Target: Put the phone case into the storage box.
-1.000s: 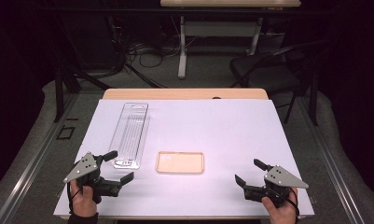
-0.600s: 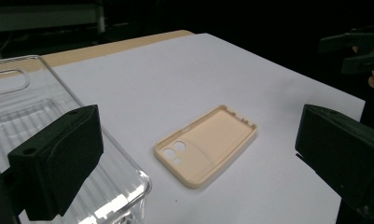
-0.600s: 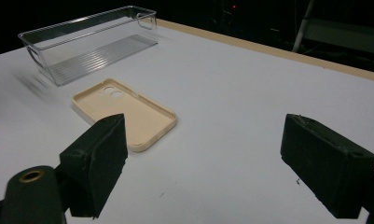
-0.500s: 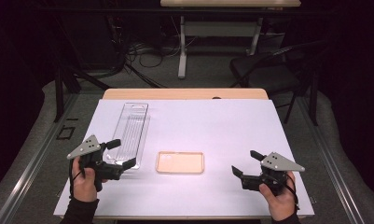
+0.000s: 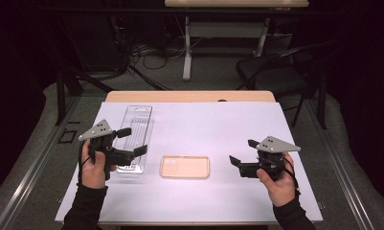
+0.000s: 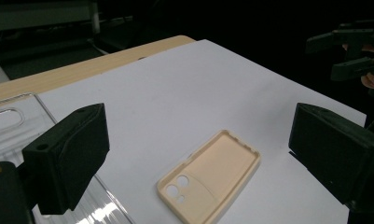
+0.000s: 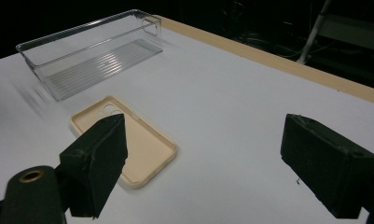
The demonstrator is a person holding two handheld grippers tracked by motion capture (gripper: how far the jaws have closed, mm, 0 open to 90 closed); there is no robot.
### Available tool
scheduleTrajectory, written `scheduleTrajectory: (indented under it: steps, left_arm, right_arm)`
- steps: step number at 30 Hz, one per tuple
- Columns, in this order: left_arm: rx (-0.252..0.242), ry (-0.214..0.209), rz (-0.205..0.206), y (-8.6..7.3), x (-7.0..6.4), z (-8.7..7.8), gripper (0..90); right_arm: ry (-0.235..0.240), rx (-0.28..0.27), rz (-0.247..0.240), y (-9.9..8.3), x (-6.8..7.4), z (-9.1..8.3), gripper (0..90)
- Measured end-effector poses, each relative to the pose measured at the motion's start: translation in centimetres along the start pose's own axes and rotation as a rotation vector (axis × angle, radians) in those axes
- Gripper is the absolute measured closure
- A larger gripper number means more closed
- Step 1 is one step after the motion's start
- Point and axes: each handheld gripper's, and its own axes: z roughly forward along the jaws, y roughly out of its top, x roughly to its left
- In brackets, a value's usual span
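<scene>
One beige phone case lies open side up on the white tabletop. One clear plastic bin stands just left of the case. Two tongs flank the case: the left tongs hover above the bin's near end, the right tongs well to the case's right. Both are spread, holding nothing.

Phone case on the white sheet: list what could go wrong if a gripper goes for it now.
1. The phone case lies flat, open side up, on the white sheet; its low rim gives jaws little to bite, so it may slide away.
2. The left gripper hangs over the clear bin and could knock it when swinging across.
3. Both grippers, the right gripper included, stand open facing the case and might collide.
</scene>
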Motion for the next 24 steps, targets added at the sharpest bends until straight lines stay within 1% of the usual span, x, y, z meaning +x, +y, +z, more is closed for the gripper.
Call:
scheduleTrajectory:
  steps: [1,4,5,6,7,9,10,12,13,16,18,19,22,24]
  left_arm:
    - [0.007,-0.004,0.001,0.5,0.2,0.4,5.1]
    - [0.006,-0.009,0.009,1.0,0.3,0.7,5.1]
    - [0.005,-0.022,0.000,1.4,0.5,1.0,5.1]
    - [0.007,-0.031,-0.006,1.6,0.6,1.1,5.1]
    - [0.007,-0.031,-0.006,1.6,0.6,1.1,5.1]
    - [0.023,-0.050,-0.012,1.9,0.8,1.5,5.1]
    - [0.037,-0.063,-0.016,2.2,0.9,1.7,5.1]
    - [0.045,-0.067,-0.019,2.3,1.0,1.9,5.0]
    - [0.047,-0.070,-0.024,2.4,1.1,2.0,5.1]
    - [0.037,-0.064,-0.035,2.9,1.3,2.3,5.1]
    - [0.037,-0.039,-0.029,3.3,1.4,2.5,5.1]
    - [0.034,-0.022,-0.020,3.5,1.6,2.6,5.1]
    - [0.037,-0.019,-0.018,3.6,1.8,2.6,4.8]
    - [0.034,-0.022,-0.027,3.6,1.9,2.7,3.4]
  right_arm:
    - [0.000,0.004,-0.002,0.4,0.1,0.5,14.4]
    - [0.005,0.015,0.000,0.8,0.1,1.0,14.4]
    - [0.010,0.033,0.003,1.4,0.1,1.6,14.4]
    - [0.014,0.035,0.004,1.5,0.1,1.9,14.4]
    - [0.014,0.035,0.004,1.5,0.1,1.9,14.4]
    - [0.022,0.051,0.010,2.0,0.0,2.3,14.4]
    - [0.033,0.060,0.015,2.5,0.0,2.8,14.4]
    - [0.037,0.064,0.015,2.7,0.0,3.0,14.4]
    - [0.041,0.078,0.014,3.1,0.0,3.4,14.4]
    - [0.052,0.091,0.016,3.4,0.1,3.9,14.4]
    - [0.077,0.106,0.012,3.7,0.1,4.5,14.2]
    - [0.076,0.117,-0.001,3.8,0.2,4.9,14.1]
    - [0.075,0.128,-0.003,4.0,0.3,5.4,13.8]
    - [0.068,0.140,-0.010,4.3,0.3,5.8,13.2]
